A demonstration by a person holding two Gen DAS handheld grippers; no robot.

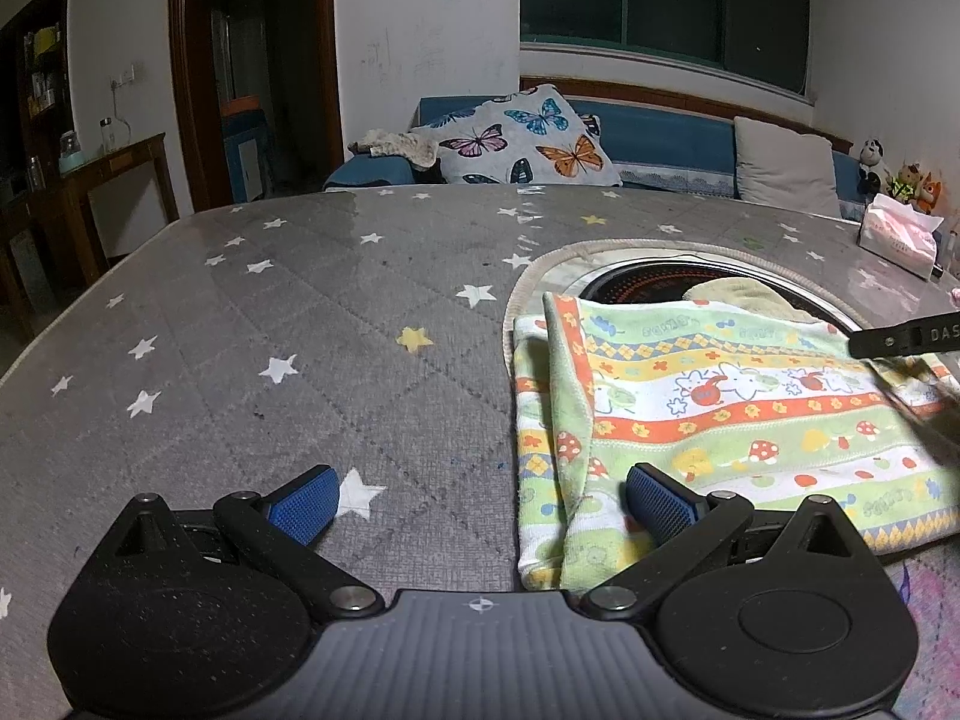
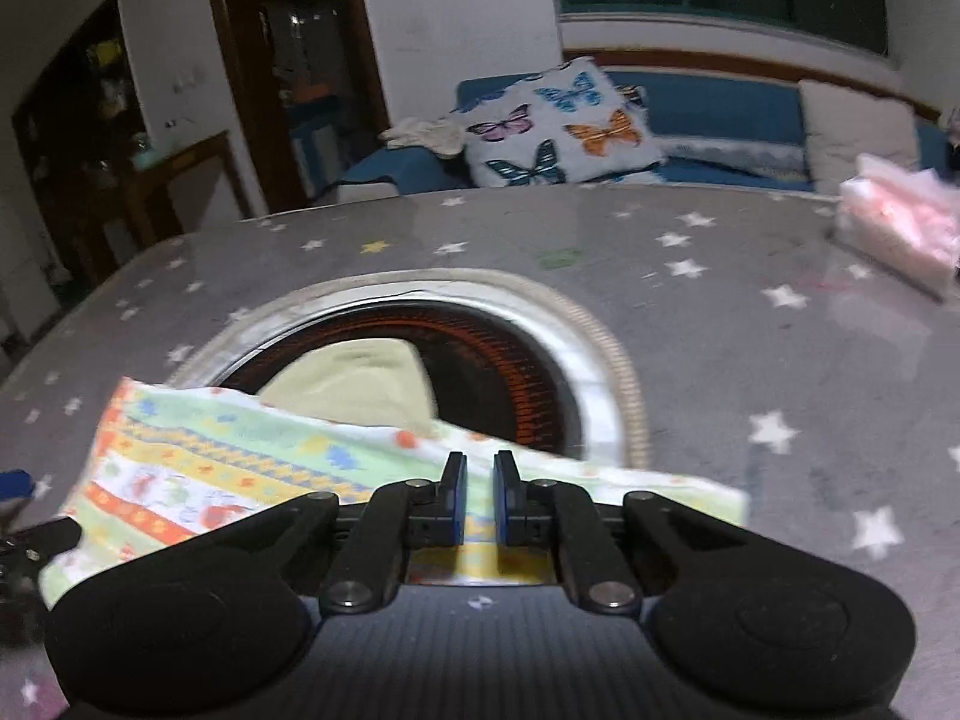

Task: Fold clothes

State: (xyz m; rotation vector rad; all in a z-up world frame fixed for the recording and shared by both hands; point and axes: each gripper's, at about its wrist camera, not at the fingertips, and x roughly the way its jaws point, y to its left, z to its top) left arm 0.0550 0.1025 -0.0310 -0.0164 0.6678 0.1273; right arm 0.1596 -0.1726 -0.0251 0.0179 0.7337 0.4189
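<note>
Patterned towel (image 1: 720,414) is lying on the star-print table cover (image 1: 300,330), partly folded, its far edge draping over the round heater opening (image 2: 498,372) set in the tabletop; a pale yellow cloth (image 2: 360,384) is sitting inside that opening, just behind the towel.

Left gripper (image 1: 483,495) is hovering with jaws standing wide, gripping nothing; one blue pad (image 1: 660,501) is resting over the towel's near left edge, the other pad (image 1: 303,504) is over bare cover; nothing is pinched.

Right gripper (image 2: 479,501) is sitting with jaws drawn narrow, a slim gap showing between the pads; towel fabric is lying in that gap, so it looks to be nipping the near right edge, though how many layers are caught I cannot tell; the view is blurred.

Risks, as judged from here:
- a thin nip near the hem may be slipping out once the edge is lifted, dropping the fold;
- with the left side unheld, a pull from the right alone may be dragging the whole towel across the slick cover instead of folding it, skewing the edges;
- the far edge may be sagging into the heater opening and snagging the yellow cloth or the rim;
- the tissue pack (image 2: 900,228) is well apart, unlikely to be struck.
</note>
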